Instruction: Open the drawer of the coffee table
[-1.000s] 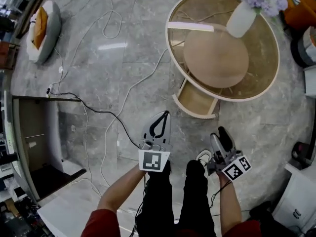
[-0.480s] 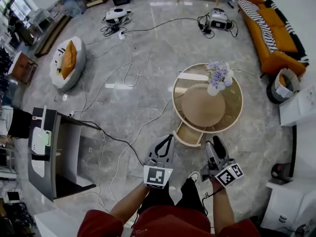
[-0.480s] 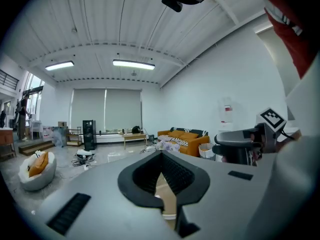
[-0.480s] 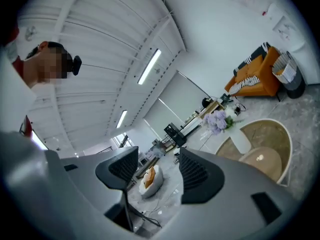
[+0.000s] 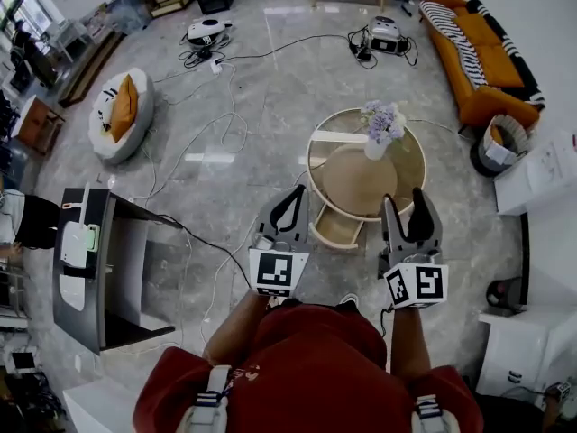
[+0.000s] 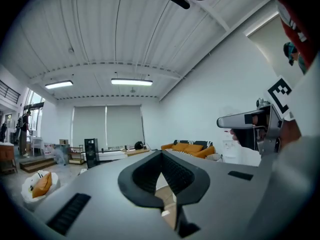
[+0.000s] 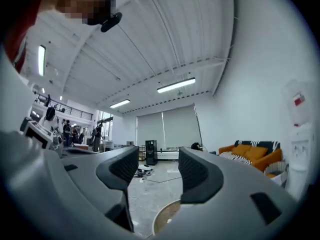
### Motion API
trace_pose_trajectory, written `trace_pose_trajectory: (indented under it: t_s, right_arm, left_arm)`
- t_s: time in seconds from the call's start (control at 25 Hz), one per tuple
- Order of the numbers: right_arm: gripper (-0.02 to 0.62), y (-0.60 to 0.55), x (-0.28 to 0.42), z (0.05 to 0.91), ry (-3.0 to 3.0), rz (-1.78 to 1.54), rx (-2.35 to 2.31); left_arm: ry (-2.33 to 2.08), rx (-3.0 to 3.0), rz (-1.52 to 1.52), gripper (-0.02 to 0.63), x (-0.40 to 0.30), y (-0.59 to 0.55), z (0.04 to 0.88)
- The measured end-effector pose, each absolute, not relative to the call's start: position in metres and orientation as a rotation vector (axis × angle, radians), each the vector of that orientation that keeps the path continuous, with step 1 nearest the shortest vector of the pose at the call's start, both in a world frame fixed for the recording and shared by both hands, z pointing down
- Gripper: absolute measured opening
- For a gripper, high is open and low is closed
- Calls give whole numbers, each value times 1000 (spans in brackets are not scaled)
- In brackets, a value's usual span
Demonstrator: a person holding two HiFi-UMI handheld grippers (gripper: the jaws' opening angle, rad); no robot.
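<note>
The round coffee table (image 5: 312, 162), glass-topped with a wooden disc inside, stands on the floor far below. Its drawer (image 5: 337, 227) sticks out open at the table's near left side. A white vase of purple flowers (image 5: 380, 126) is on the top. My left gripper (image 5: 298, 190) is held high and level, shut with its tips meeting on nothing; in the left gripper view it (image 6: 161, 155) points across the room. My right gripper (image 5: 407, 200) is held beside it, its jaws apart and closing a little, nothing between them (image 7: 157, 166). The table's rim (image 7: 162, 218) shows below them.
A dark cabinet (image 5: 99, 269) stands at the left, with cables (image 5: 207, 233) trailing over the marble floor. A round cushion seat (image 5: 122, 115) lies at the far left, an orange sofa (image 5: 478, 61) and a basket (image 5: 500, 142) at the far right, white units (image 5: 541, 179) beside them.
Both grippers have risen far above the floor and the table now looks small and distant. The right gripper has rolled so its marker cube faces the head camera.
</note>
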State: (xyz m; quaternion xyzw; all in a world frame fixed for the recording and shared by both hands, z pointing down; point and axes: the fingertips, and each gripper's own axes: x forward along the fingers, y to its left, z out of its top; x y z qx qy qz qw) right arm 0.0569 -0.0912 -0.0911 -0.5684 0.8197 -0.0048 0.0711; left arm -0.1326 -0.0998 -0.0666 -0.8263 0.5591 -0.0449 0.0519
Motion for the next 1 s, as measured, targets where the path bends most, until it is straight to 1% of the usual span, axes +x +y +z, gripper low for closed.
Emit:
trace_pose_trajectory:
  t_s: [0.16,0.36,0.44,0.52,0.8,0.88,1.0]
  right_arm:
    - [264,-91,66,-101,2459,97,-1817]
    - [261,-91,65,-89,2474,26,-1828]
    - [250,-91,61,-86,2503,31,-1827]
    - [216,-90,61,-85,2509,52,-1846]
    - [41,-87,62,-86,2481,93,-1884]
    - [29,-87,63,-86,2476,90,-1887]
    - [28,-86,62,-85,2487,97,-1886]
  left_arm:
    - [1662,-2477,-112,14,-134,-98,-88]
    - [1656,-2445,-86,14,-138,-94,-96]
    - [1664,-2437,-88,14,-141,-92,-97]
    - [1669,-2433,-85,14,-143,-89,-98]
    - [1683,-2425,-102,14,-147,-83,-94]
    - [1704,-2446,-110,14,-146,-81,-92]
    - [1721,-2459,-117,14,-146,-79,-90]
